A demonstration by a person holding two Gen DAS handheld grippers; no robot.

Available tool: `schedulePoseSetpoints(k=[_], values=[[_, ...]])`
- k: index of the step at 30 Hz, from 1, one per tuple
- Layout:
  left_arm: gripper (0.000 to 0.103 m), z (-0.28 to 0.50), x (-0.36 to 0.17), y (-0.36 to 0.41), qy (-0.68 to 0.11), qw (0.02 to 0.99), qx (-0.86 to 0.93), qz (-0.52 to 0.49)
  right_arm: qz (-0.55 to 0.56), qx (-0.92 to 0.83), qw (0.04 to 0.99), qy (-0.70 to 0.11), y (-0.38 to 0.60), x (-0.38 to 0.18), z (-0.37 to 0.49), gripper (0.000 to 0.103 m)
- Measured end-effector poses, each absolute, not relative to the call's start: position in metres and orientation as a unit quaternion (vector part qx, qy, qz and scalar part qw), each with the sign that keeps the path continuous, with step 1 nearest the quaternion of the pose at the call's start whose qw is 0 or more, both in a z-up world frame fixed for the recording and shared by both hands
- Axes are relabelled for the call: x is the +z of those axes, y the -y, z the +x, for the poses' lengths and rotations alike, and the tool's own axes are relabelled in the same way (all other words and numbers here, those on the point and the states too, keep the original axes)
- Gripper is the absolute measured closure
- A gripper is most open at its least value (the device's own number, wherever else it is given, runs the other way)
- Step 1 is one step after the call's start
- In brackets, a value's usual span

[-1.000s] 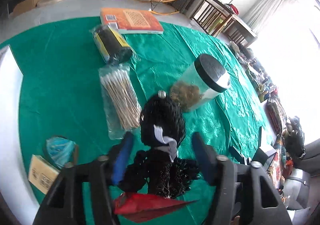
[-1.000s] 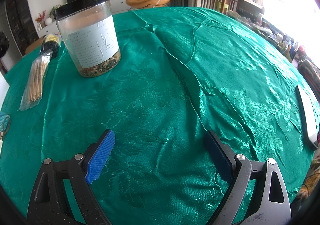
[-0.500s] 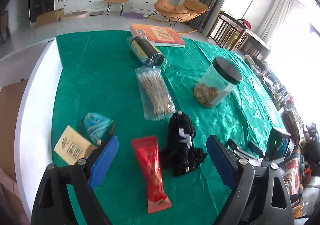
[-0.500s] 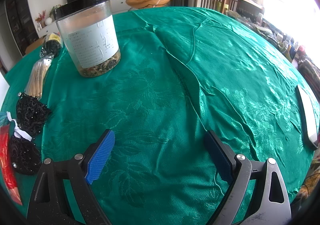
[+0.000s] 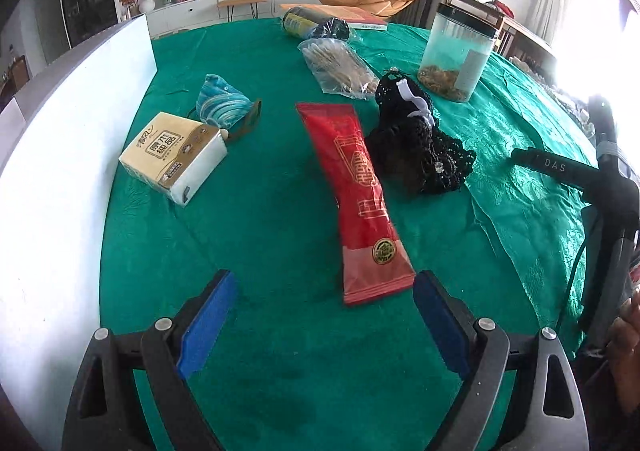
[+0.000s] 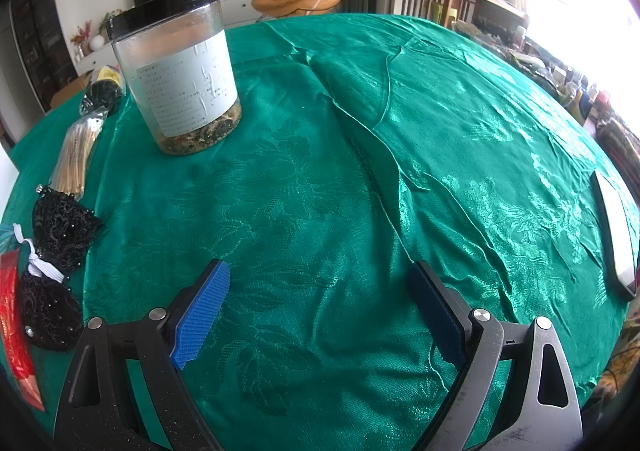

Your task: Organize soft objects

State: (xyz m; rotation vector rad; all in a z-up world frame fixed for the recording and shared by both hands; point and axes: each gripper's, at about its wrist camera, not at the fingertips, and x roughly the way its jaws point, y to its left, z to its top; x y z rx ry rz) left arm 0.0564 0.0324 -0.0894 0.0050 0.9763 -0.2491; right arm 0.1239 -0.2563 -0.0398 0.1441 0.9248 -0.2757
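Cloth (image 5: 280, 211) lies bare between the wide, empty left gripper (image 5: 324, 315) and the red packet (image 5: 360, 187); the right gripper (image 6: 320, 307) gapes over open cloth.

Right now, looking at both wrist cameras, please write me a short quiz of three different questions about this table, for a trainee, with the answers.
1. True or false: the left gripper holds the red packet.
2. Which item touches the packet's right edge? A) tissue pack B) black lace bundle C) clear jar
3. Fill in: the jar's lid is ____ in colour.

Key
1. False: its jaws stand open and empty, the packet's near end lying just ahead of them.
2. B.
3. Black.
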Motion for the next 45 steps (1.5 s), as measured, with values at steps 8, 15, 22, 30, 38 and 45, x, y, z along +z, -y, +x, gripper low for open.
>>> schedulePoseSetpoints(k=[8, 15, 22, 30, 38, 45], values=[[0.011, 0.043, -0.099, -0.034, -0.437, 0.89, -0.121, 0.044, 0.069, -0.132, 0.883, -0.444, 0.256, -0.04, 0.124, 0.011], [0.006, 0.041, -0.1, -0.032, -0.426, 0.895, -0.124, 0.048, 0.069, -0.132, 0.883, -0.444, 0.256, -0.04, 0.124, 0.011], [0.004, 0.04, -0.099, -0.036, -0.42, 0.897, -0.131, 0.031, 0.074, -0.121, 0.883, -0.447, 0.257, -0.039, 0.127, 0.009], [0.004, 0.04, -0.099, -0.038, -0.417, 0.898, -0.139, 0.017, 0.101, 0.177, 0.873, -0.443, 0.15, 0.0, 0.136, 0.011], [0.002, 0.04, -0.1, -0.036, -0.418, 0.898, -0.137, 0.02, 0.017, 0.153, 0.86, -0.487, 0.127, -0.022, 0.137, 0.067], [0.002, 0.042, -0.1, -0.033, -0.42, 0.897, -0.135, 0.027, 0.019, 0.007, 0.884, -0.467, 0.239, -0.005, 0.13, 0.069]])
